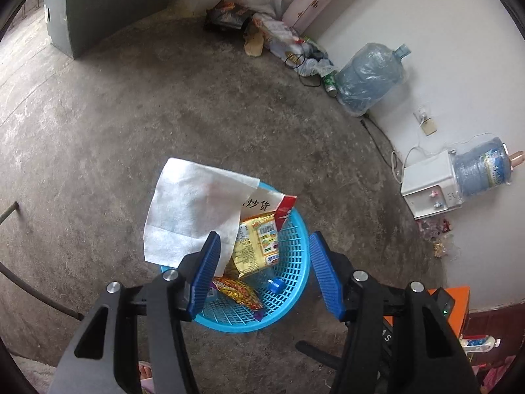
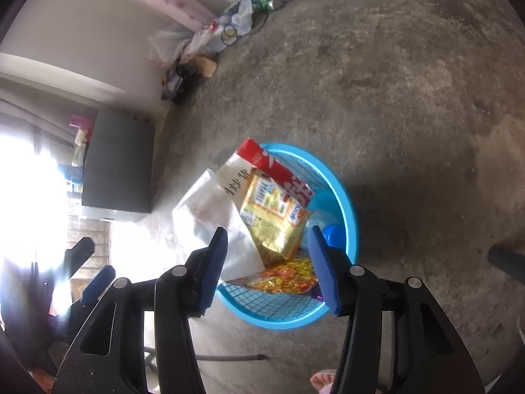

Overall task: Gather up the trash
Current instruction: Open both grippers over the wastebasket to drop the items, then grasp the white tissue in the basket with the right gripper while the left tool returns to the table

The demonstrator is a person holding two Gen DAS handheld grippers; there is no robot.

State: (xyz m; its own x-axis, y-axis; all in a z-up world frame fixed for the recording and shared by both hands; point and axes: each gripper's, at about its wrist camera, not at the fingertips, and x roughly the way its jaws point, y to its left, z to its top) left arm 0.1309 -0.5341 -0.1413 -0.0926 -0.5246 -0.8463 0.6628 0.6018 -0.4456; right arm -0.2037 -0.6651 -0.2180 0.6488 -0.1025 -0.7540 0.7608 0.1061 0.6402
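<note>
A bare concrete floor [image 1: 164, 105] fills most of both views, and a blue plastic basket [image 1: 295, 252] stands on it. Against the far wall lie a plastic-wrapped water jug [image 1: 369, 77] and a heap of bags and wrappers [image 1: 272, 32].

A white tissue [image 1: 193, 210] hangs over the basket's rim, draped partly outside. Beside it, propped inside the basket, is a red-and-white packet [image 1: 279, 207], and leaning against that a yellow noodle packet [image 1: 254, 246]. A crumpled yellow-red wrapper [image 1: 236, 290] lies flat on the basket bottom, with a small blue bottle cap [image 1: 274, 285] just beside it.

The left gripper [image 1: 264, 239] hovers above the basket with its blue pads spread wide, holding nothing. The right gripper [image 2: 267, 234] is also above the basket, spread apart and empty; the left gripper's blue tip shows at the left edge of its view.
</note>
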